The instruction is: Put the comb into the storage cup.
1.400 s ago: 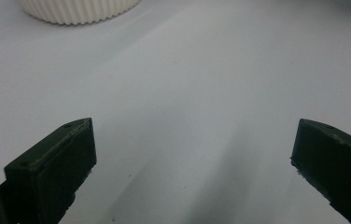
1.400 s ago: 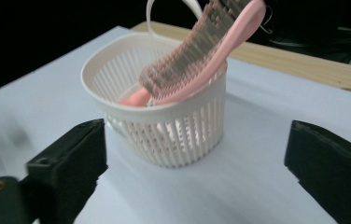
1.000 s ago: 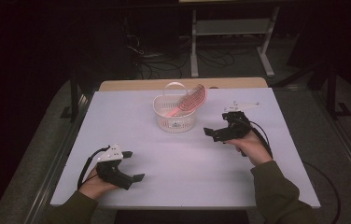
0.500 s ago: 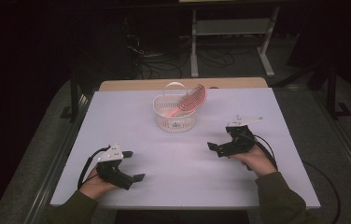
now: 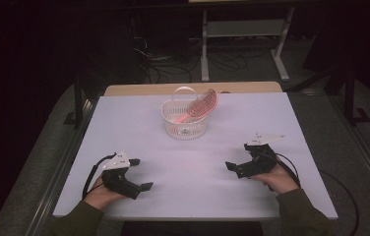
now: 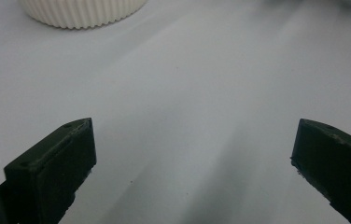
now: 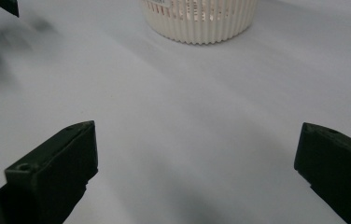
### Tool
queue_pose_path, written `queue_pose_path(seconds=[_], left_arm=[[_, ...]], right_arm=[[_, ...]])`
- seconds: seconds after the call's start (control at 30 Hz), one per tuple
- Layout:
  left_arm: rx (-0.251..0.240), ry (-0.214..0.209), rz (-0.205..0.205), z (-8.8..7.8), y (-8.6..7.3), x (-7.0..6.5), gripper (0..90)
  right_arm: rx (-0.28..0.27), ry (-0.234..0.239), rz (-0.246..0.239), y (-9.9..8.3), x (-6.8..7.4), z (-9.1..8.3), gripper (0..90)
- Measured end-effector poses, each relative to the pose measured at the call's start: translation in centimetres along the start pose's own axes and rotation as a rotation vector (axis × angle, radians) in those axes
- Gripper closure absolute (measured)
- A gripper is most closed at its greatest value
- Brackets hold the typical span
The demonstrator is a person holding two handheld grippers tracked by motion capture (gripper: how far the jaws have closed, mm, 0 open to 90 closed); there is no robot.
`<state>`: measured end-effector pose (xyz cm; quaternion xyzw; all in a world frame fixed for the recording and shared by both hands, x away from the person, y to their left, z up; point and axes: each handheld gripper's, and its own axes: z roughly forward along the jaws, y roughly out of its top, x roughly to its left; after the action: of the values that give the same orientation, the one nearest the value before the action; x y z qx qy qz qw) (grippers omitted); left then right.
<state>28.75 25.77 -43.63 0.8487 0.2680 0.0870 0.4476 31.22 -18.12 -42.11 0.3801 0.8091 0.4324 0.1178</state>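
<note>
A white ribbed basket [image 5: 185, 125] stands at the middle back of the white table [image 5: 124, 123], and a pink hairbrush [image 5: 201, 104] leans inside it, sticking out over the rim. My left gripper [image 5: 140, 173] rests near the front left, open and holding nothing. At the front right my right gripper [image 5: 238, 157] is open too, with nothing between its jaws, well clear of the basket. The left gripper view has the basket's base [image 6: 84, 12] far ahead of the spread jaws of the left gripper [image 6: 192, 154]. In the right gripper view the basket [image 7: 200, 19] stands ahead of the right gripper [image 7: 197, 158].
Bare white tabletop lies between both grippers and the basket. A wooden strip [image 5: 193, 88] runs along the table's far edge. Behind it, on the dark floor, are cables and a metal stand [image 5: 244, 34]. A jaw of the left gripper [image 7: 4, 5] shows at the top left of the right gripper view.
My right gripper has drawn back from beside the basket toward the near right of the table. The left gripper and the basket have stayed put.
</note>
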Motion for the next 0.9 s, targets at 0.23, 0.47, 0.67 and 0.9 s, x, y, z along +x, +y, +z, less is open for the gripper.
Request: queue_pose_path(seconds=[0.23,0.47,0.67,0.9], left_arm=[[-0.001,-0.001,0.0,0.0,0.0,0.0,0.0],[-0.002,0.0,-0.001,0.0,0.0,0.0,0.0],[-0.003,0.0,-0.001,0.0,0.0,0.0,0.0],[-0.003,-0.001,-0.001,0.0,0.0,0.0,0.0]], right_arm=[[0.01,0.008,0.006,-1.1,0.4,-0.2,0.0],[0.001,0.007,0.014,-2.1,0.8,-0.6,0.0],[0.007,0.001,0.022,-3.0,0.9,-0.9,0.0],[0.019,-0.003,0.03,-3.6,1.0,-1.0,0.0]])
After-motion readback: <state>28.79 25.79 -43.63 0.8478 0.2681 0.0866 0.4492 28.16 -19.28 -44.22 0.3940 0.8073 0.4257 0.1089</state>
